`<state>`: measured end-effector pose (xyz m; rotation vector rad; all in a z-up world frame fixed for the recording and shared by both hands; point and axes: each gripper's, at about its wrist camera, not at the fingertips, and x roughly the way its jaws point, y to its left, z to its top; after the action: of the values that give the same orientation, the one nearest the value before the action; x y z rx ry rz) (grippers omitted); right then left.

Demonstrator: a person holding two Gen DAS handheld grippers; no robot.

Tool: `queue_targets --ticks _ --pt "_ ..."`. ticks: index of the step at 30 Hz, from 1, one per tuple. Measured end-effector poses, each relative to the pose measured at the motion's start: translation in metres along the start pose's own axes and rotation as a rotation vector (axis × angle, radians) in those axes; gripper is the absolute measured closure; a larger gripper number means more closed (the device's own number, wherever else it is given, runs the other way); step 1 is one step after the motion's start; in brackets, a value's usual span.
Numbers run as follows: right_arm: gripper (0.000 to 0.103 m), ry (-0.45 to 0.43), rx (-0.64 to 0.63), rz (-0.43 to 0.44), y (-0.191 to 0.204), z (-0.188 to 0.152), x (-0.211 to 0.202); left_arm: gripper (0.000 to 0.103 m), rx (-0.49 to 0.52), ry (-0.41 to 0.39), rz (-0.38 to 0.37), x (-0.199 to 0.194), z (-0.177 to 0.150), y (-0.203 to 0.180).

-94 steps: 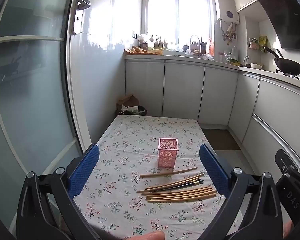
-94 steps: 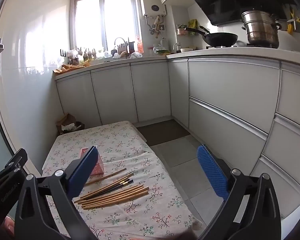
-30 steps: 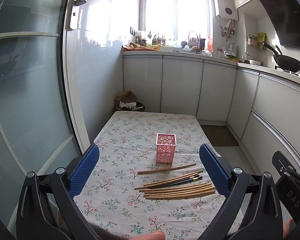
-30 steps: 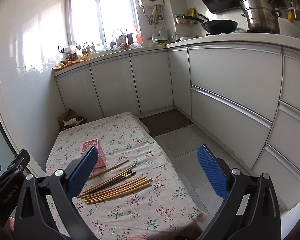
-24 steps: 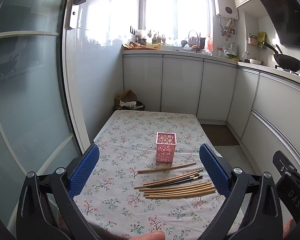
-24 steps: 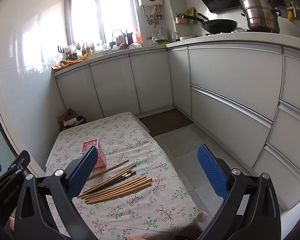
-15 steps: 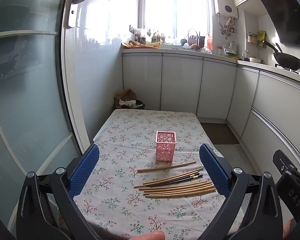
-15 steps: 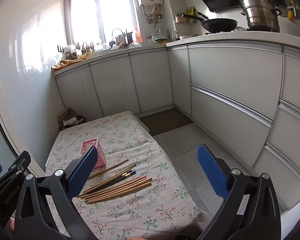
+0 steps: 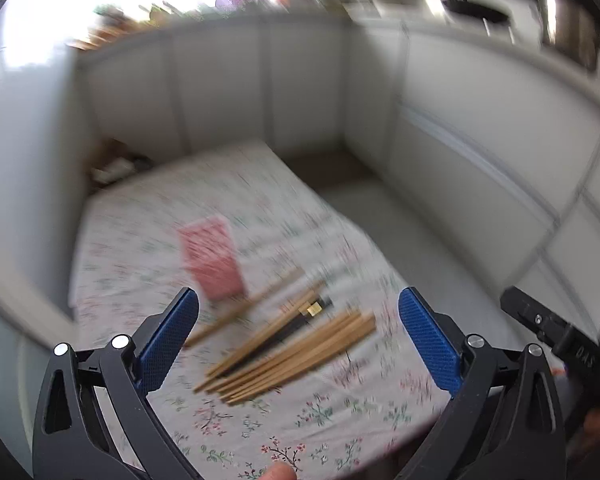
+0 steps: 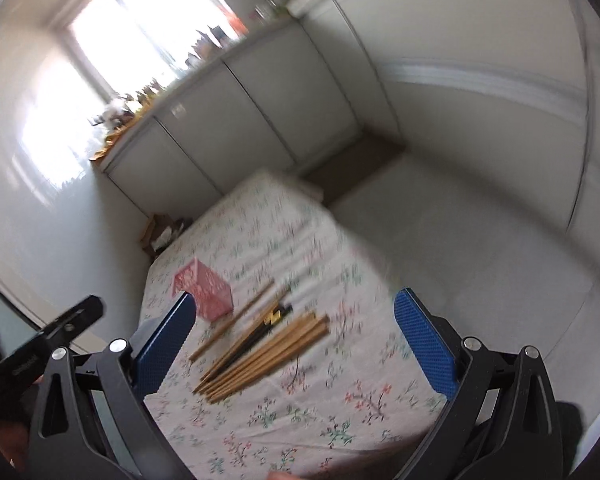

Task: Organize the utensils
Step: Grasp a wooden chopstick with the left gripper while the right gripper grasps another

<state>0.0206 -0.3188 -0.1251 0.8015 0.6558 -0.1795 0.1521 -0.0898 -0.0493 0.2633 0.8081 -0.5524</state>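
Left wrist view blurred: left gripper [image 9: 298, 330] with jaws wide, empty, above floral-cloth table [image 9: 320, 412]. Pale wooden chopsticks [image 9: 296, 356] loose on cloth, dark pair among them; pink perforated square holder [image 9: 214, 262] upright just at their 11 o'clock. Right gripper [image 10: 292, 334] likewise jaws wide, holding nothing, over same chopsticks [image 10: 260, 350].

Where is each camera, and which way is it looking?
Left wrist: rides on the left tool, looking down at the chopsticks and pink holder on the table; its own open blue fingers and a fingertip show.
Right wrist: rides on the right tool, tilted, looking down at the same table; its open fingers show, and the left tool sits at its left edge.
Shared: chopsticks, holder, table.
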Motion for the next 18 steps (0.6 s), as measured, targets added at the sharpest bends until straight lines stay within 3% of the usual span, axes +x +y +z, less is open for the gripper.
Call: queue_targets --ticks 5,8,10,14,18 --pt "0.006 0.091 0.07 -0.039 -0.038 0.002 0.052 0.007 0.211 0.331 -0.105 0.12 0.036 -0.022" --pt "0.006 0.135 0.082 -0.047 -0.05 0.004 0.072 0.007 0.305 0.485 -0.075 0.185 0.043 -0.026" --pt "0.006 0.158 0.088 -0.034 -0.052 0.008 0.08 0.011 0.355 0.541 -0.042 0.215 0.044 -0.028" --pt "0.006 0.185 0.065 -0.043 -0.054 0.01 0.092 0.042 0.433 0.667 0.026 0.266 0.043 -0.021" --pt "0.006 0.224 0.099 -0.032 -0.061 0.01 0.099 0.043 0.43 0.706 -0.005 0.284 0.044 -0.012"
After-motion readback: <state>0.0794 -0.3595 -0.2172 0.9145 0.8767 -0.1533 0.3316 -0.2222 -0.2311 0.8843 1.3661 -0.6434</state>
